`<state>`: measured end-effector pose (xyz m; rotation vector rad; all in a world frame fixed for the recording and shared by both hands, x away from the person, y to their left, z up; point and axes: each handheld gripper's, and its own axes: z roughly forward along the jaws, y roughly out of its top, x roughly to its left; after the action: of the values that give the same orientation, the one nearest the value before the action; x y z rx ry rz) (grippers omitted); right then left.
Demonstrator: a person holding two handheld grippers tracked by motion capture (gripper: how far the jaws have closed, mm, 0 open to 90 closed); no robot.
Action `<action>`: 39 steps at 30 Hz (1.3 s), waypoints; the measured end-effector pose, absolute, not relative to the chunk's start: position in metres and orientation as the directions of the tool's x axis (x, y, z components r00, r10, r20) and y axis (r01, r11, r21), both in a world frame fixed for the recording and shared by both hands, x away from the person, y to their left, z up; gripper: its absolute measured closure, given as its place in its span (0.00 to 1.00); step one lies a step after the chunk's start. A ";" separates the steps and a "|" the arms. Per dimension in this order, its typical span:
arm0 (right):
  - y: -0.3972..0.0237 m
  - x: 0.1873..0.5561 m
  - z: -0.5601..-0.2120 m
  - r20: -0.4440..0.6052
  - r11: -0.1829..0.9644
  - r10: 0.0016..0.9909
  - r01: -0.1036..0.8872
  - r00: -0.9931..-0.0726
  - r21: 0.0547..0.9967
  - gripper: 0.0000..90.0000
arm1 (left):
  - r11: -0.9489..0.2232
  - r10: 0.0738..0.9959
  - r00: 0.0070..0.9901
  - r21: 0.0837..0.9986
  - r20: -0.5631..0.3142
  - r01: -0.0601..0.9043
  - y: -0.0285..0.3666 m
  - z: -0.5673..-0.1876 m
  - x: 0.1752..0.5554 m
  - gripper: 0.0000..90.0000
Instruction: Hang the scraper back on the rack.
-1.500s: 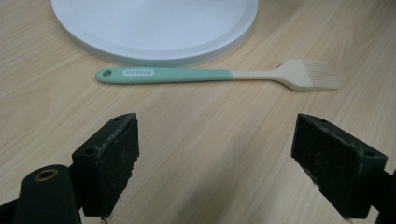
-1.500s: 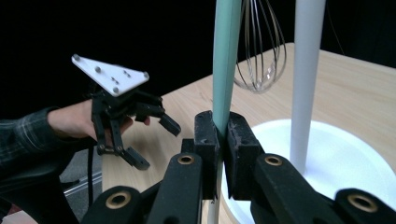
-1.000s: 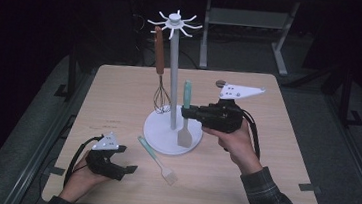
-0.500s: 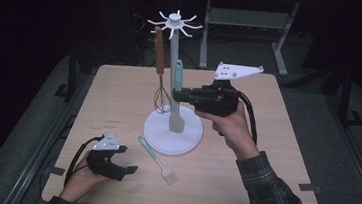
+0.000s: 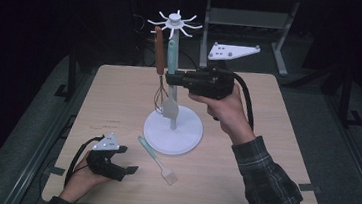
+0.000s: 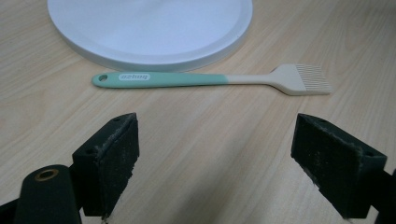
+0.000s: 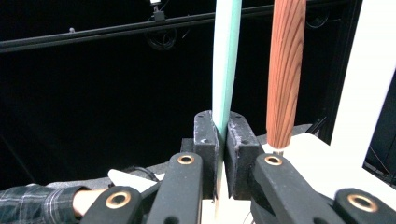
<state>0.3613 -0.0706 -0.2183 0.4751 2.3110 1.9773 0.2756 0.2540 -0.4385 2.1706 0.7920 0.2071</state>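
The spatula [image 5: 172,76], pinched at its mint handle by the right gripper [image 5: 177,78], had been lifted from low beside the rack's [image 5: 173,131] base to up along the pole, its handle top nearing the hooks beside the hanging whisk [image 5: 160,70] (hanging it seemed the step in hand). The firm clamp on the handle [image 7: 225,74] was shown by the right gripper view. The left gripper [image 5: 123,169] was rested on the table [image 5: 277,126], jaws spread and empty, with the brush [image 6: 210,79] seen just ahead

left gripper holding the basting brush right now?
No: in the left gripper view the basting brush lies flat on the table beyond the left gripper, whose jaws stand wide apart with nothing between them.
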 end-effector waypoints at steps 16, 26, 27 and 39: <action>-0.062 0.377 -0.217 0.179 0.122 0.258 0.216 -0.949 0.969 0.94 | -0.484 0.600 0.793 0.741 -0.106 0.465 0.254 -0.439 0.275 0.16; -0.066 0.382 -0.220 0.194 0.116 0.275 0.233 -0.942 0.966 0.94 | -0.496 0.597 0.797 0.737 -0.094 0.459 0.254 -0.439 0.276 0.16; -0.066 0.383 -0.220 0.196 0.115 0.276 0.235 -0.941 0.965 0.94 | -0.488 0.600 0.794 0.741 -0.098 0.460 0.254 -0.439 0.276 0.16; -0.065 0.390 -0.223 0.197 0.126 0.288 0.241 -0.937 0.962 0.94 | -0.490 0.587 0.803 0.744 -0.102 0.454 0.255 -0.438 0.276 0.17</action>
<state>0.3899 -0.0652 -0.2230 0.5465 2.3293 1.9786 0.2756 0.2549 -0.4385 2.1699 0.7647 0.2091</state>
